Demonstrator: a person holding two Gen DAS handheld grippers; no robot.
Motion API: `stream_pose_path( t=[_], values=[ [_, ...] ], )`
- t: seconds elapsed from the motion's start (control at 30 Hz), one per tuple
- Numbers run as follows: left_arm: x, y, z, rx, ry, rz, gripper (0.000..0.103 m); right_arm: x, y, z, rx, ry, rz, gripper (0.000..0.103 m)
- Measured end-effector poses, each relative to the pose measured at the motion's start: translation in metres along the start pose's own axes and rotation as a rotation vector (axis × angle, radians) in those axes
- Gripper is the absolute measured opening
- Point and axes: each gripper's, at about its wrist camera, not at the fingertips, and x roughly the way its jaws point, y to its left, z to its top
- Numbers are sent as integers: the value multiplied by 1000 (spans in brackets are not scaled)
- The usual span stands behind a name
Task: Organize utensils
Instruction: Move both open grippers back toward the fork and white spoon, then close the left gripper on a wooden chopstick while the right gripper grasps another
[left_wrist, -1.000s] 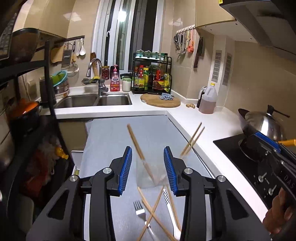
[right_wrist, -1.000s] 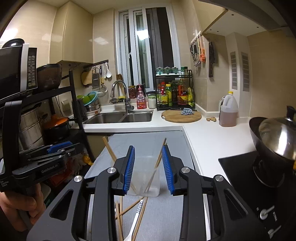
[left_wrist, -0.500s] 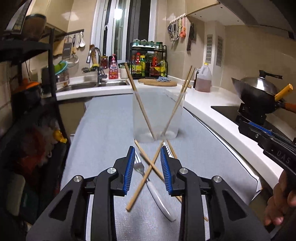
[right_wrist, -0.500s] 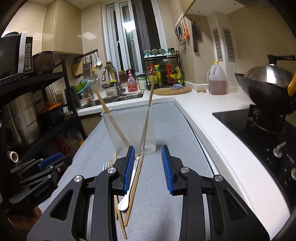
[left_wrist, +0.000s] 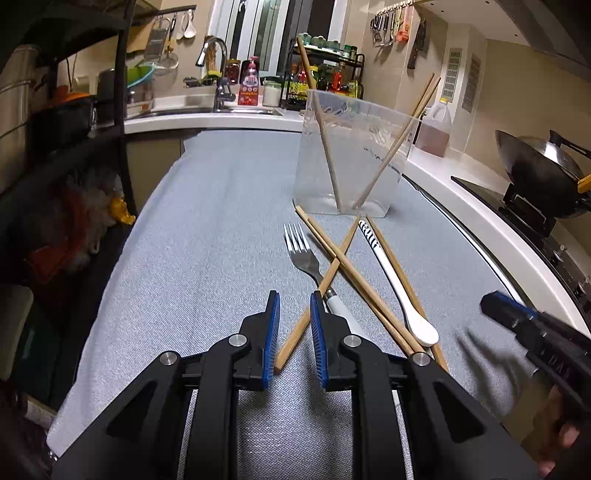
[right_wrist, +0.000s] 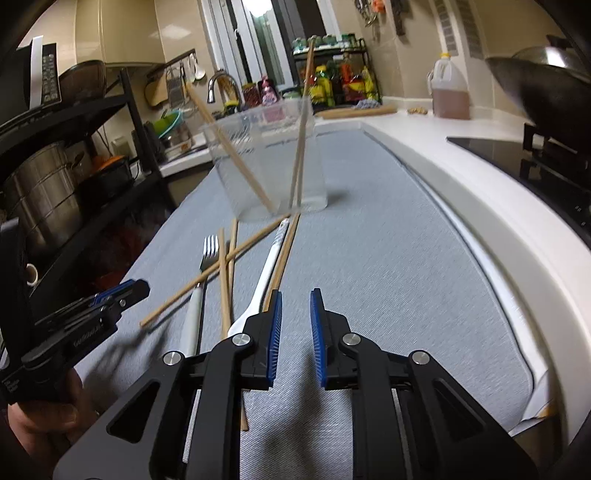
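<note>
Wooden chopsticks (left_wrist: 334, 264), a fork (left_wrist: 306, 254) and a white spoon (left_wrist: 400, 291) lie crossed on the grey mat (left_wrist: 207, 236) before a clear container (left_wrist: 351, 155) (more chopsticks stand inside). Left gripper (left_wrist: 294, 299) and right gripper (right_wrist: 295, 297) have just been closing; narrowly parted, each holds nothing.

Both claws point forward and downward: the left claw (left_wrist: 293, 295) and right claw (right_wrist: 295, 293) have just been closing, narrow gaps remaining, nothing gripped.

Home kitchen: sink w/ faucet (left_wrist: 216, 70), wok (left_wrist: 543, 173) on stove, condiment rack (left_wrist: 325, 74), hung utensils.
</note>
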Motion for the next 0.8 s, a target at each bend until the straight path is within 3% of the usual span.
stream_pose_path(
  t=[0.3, 0.63, 0.73, 0.8],
  values=[
    [20, 10, -11, -82, 93, -38, 19, 25, 15, -16, -15, 122, 41, 18],
    [24, 3, -13, -53, 100, -43, 16, 24, 28, -16, -68, 135, 2, 22],
    [19, -1, -15, -34, 101, -48, 13, 24, 29, -16, -80, 143, -22, 19],
    [14, -4, -18, -18, 108, -55, 10, 22, 27, -15, -78, 155, -40, 9]
  ],
)
